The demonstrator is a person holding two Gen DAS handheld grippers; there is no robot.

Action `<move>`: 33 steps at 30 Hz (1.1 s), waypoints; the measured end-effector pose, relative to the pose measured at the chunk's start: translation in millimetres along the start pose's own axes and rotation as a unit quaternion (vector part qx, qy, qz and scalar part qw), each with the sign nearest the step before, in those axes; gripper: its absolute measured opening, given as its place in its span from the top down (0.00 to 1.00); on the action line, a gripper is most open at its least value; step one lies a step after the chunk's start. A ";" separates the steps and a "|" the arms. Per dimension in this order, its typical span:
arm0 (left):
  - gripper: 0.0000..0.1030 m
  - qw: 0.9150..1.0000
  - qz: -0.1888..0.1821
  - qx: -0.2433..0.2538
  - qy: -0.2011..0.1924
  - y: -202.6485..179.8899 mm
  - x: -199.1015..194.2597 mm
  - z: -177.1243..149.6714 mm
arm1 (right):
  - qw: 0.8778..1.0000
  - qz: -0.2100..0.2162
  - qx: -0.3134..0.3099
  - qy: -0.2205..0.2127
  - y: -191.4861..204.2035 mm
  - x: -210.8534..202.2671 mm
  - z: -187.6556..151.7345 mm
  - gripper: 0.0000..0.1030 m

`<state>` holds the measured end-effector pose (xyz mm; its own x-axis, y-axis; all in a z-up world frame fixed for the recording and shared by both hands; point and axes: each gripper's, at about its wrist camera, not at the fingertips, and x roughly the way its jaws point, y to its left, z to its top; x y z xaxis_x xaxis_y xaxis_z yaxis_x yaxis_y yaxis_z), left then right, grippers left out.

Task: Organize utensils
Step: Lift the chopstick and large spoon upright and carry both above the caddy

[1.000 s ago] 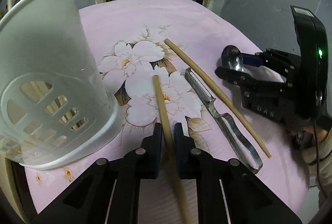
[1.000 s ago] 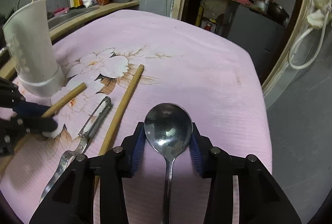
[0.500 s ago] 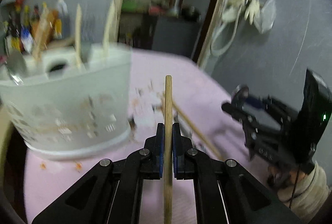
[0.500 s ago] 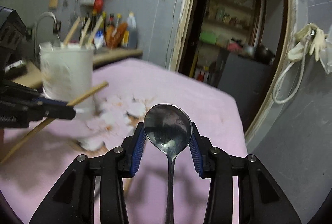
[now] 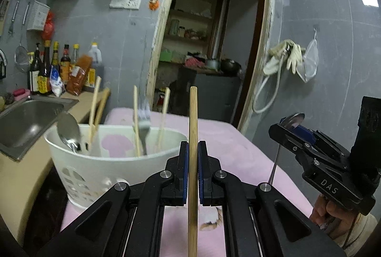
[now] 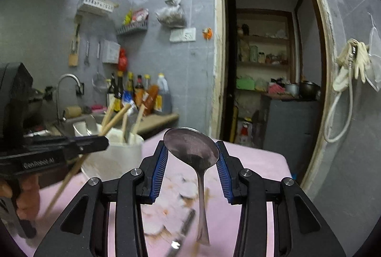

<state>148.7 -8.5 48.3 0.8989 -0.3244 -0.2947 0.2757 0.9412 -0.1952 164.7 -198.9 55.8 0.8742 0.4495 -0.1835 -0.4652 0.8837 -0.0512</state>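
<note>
My left tongs (image 5: 193, 149) pinch a bamboo chopstick (image 5: 193, 128) upright near the white plastic holder (image 5: 95, 168); my right tongs (image 6: 191, 159) clamp a steel spoon's (image 6: 190, 147) bowl

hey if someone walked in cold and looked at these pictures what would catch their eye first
Probably the wooden chopstick standing upright, pinched in the left gripper, dead centre of the left view. Next, the metal spoon clamped by its bowl in the right gripper, handle hanging down over the pink tablecloth. Behind, to the left, sits a white holder already bristling with chopsticks, a spoon and a fork.
</note>
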 end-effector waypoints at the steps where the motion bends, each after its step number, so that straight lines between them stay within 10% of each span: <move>1: 0.96 1.000 0.001 0.000 -0.005 7.4 -8.4 9.0 | 1.000 0.006 0.002 -0.004 2.7 1.8 4.2 0.63; 22: 0.96 0.979 0.060 -0.095 -0.169 133.1 -48.4 106.1 | 0.981 0.131 0.050 -0.135 74.5 51.3 98.0 0.63; 33: 0.96 0.957 0.081 -0.178 -0.215 177.2 -37.0 96.6 | 0.981 0.129 0.072 -0.122 76.1 82.5 75.5 0.63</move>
<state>197.2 179.4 115.1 0.9982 -0.0351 0.0490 0.0552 0.8592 -0.5087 212.0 -84.7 110.9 0.7456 0.6628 0.0694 -0.6661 0.7378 0.1092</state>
